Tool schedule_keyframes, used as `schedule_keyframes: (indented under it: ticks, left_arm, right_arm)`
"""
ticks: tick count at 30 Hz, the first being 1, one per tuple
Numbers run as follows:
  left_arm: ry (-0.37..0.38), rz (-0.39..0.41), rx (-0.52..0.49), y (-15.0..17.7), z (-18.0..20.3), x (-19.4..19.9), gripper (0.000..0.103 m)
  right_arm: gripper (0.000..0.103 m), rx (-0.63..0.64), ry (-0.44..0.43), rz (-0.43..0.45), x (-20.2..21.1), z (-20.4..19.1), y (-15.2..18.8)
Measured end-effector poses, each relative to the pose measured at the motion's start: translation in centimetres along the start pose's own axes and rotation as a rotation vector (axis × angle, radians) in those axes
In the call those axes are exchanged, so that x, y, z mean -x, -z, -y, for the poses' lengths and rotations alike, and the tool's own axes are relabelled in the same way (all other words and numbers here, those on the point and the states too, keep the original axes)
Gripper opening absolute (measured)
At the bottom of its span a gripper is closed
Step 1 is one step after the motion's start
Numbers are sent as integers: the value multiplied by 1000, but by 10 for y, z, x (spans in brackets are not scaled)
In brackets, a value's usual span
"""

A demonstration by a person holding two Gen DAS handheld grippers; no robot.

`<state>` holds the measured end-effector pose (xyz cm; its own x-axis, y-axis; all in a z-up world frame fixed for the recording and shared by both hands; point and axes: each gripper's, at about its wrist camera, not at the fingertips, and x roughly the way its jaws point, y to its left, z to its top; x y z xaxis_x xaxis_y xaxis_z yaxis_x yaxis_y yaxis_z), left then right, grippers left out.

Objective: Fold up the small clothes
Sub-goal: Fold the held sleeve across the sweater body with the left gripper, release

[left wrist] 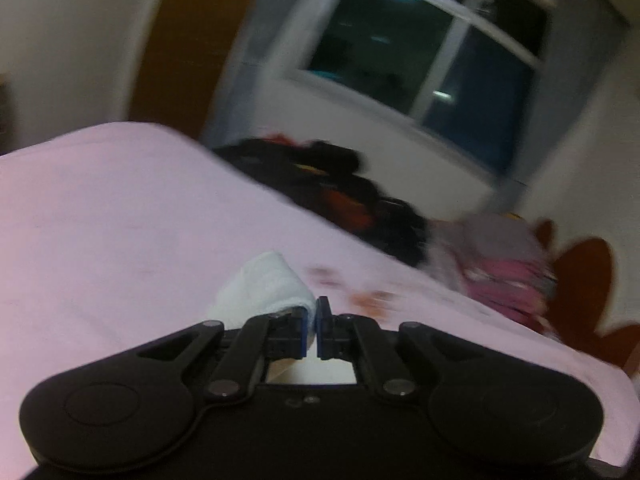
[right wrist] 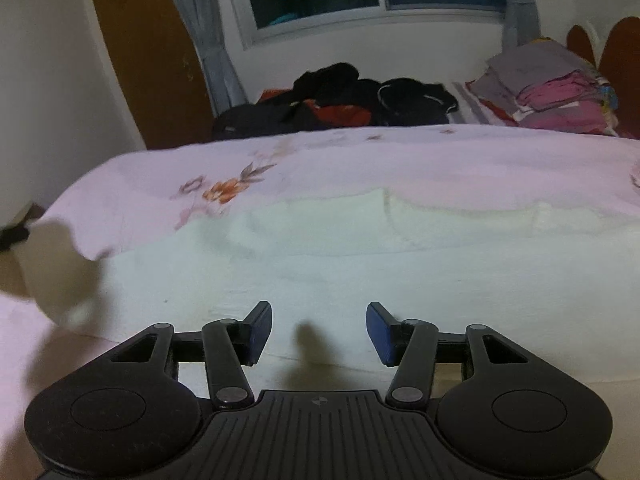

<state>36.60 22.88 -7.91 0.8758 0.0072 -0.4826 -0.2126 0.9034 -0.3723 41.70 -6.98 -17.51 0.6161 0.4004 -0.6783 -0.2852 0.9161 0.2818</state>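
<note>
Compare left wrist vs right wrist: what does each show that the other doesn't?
Left wrist only: left gripper shut, fingers pinching a corner of white cloth.
Right wrist only: right gripper open over a spread white garment; orange flower print sharp.
Both: pink bedsheet, dark clothes pile, folded pink and grey stack, window.

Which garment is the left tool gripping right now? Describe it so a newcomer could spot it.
Start at the pink bedsheet that covers the bed. Just ahead of the left tool, near the sheet's front edge, a small white cloth rises in a bunched fold, pinched at its corner. It is the only white piece there; the dark clothes pile and the pink folded stack lie far behind it.
</note>
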Motion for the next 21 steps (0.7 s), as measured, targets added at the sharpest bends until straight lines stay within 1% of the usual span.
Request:
schedule_keyframes:
  ticks: [3, 5, 7, 9, 10, 12, 13, 14, 16, 18, 20, 21]
  left_arm:
    - [123, -50, -47, 13, 59, -14, 4]
    - [193, -88, -84, 28, 96, -28, 4]
    - [253, -137, -124, 50, 132, -40, 4]
    - [288, -191, -147, 72, 161, -53, 4]
    - [301, -219, -164, 84, 169, -59, 4]
    - [305, -266, -214, 106, 186, -69, 5]
    - [299, -279, -241, 116, 189, -71, 12]
    - [286, -301, -261, 124, 191, -74, 22]
    - [265, -338, -245, 132, 191, -73, 28]
    - [264, -361, -212, 128, 186, -69, 40]
    - [254, -339, -210, 122, 183, -64, 69]
    - [246, -312, -215, 119, 181, -57, 73]
  right_arm:
    - [52, -28, 26, 11, 19, 23, 3]
    - [52, -54, 49, 16, 33, 40, 6]
    - [52, -74, 78, 23, 48, 58, 10]
    - [52, -94, 112, 31, 62, 74, 13]
    - [52, -101, 124, 31, 69, 82, 15]
    - [52, -115, 149, 37, 80, 95, 18]
    - [53, -121, 152, 38, 86, 101, 19]
    - [53, -125, 152, 37, 89, 105, 20]
    - [53, -124, 149, 39, 94, 108, 20]
    - [53, -125, 134, 36, 95, 110, 20]
    - [53, -125, 113, 31, 93, 107, 20]
    - [53, -124, 100, 28, 92, 103, 21]
